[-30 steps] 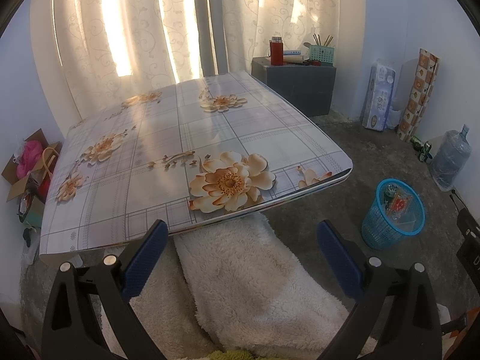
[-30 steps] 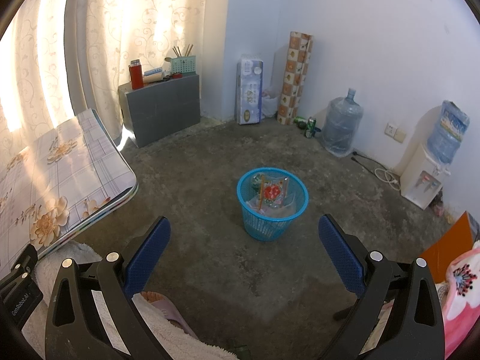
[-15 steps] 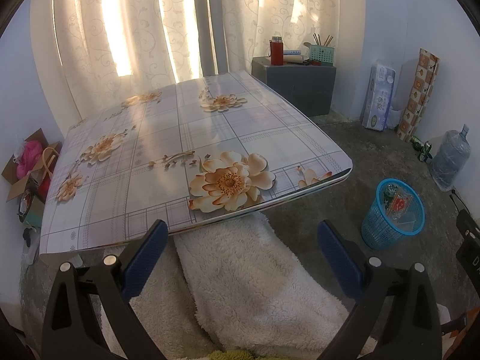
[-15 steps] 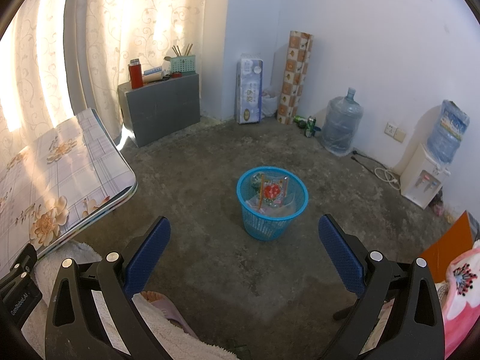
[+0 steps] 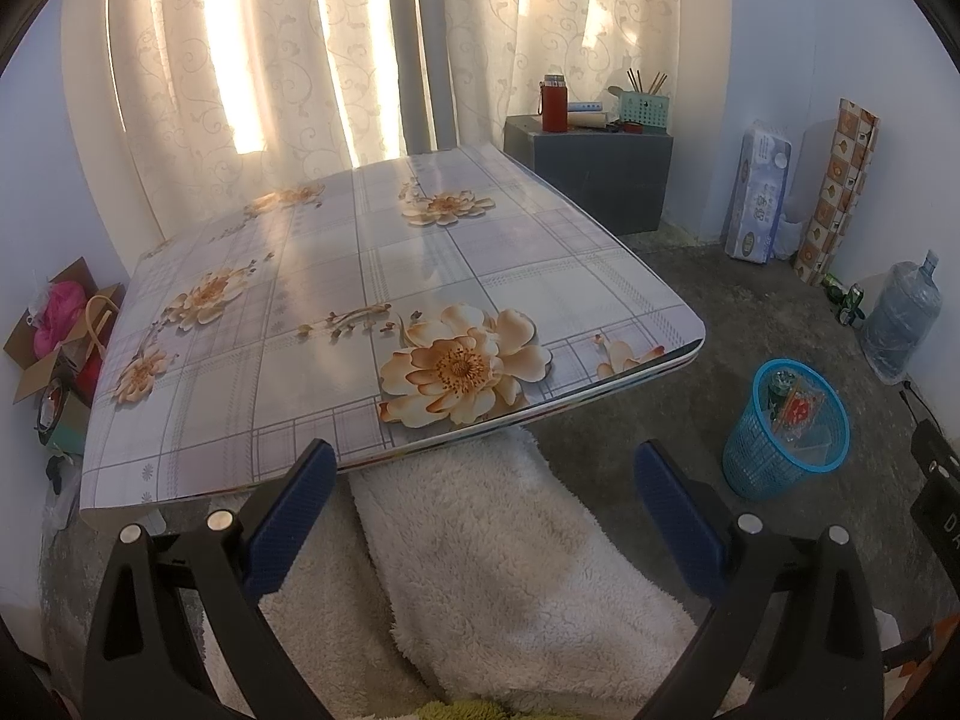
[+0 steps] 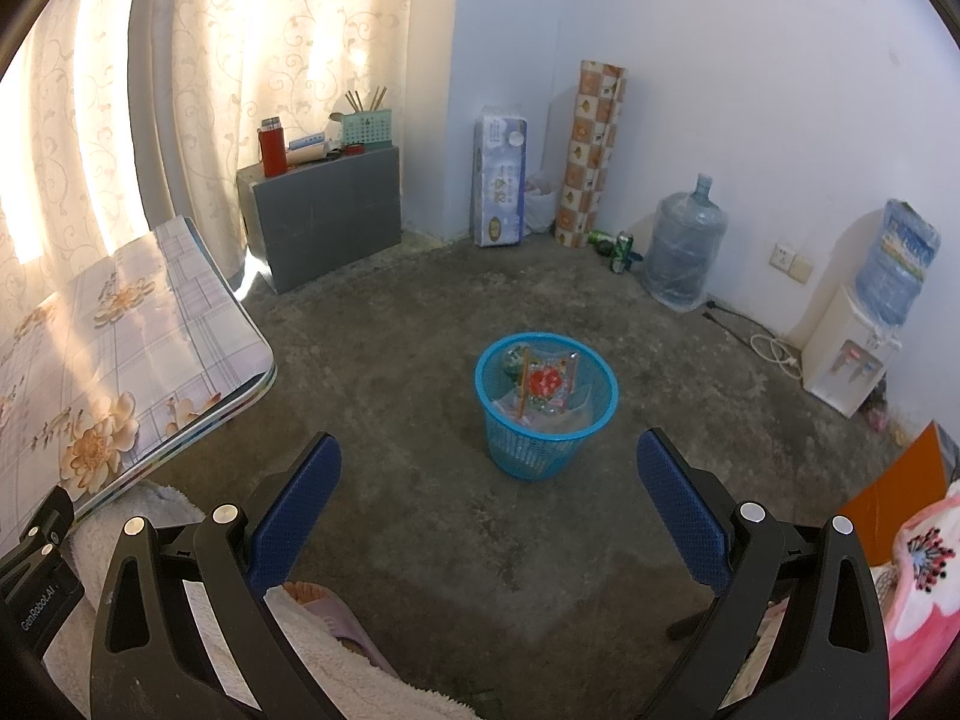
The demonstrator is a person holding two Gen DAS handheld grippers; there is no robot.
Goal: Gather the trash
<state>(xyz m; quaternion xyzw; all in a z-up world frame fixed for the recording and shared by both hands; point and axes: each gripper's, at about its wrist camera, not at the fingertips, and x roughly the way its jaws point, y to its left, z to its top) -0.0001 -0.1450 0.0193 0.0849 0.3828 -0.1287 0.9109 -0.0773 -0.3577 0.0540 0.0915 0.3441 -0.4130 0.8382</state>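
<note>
On the floor, trash (image 6: 543,384) fills the blue basket (image 6: 540,450).

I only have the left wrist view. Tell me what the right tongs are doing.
Observer: The right tongs are open and empty, pointed at the blue basket, which holds wrappers.
Operator: Report what lies near those tongs.
Observer: A pinkish slipper lies by the base of their left finger, next to the white fleece.
Operator: Check the wall past the big water bottle.
Observer: A white water dispenser stands there, with a wall socket beside it.
</note>
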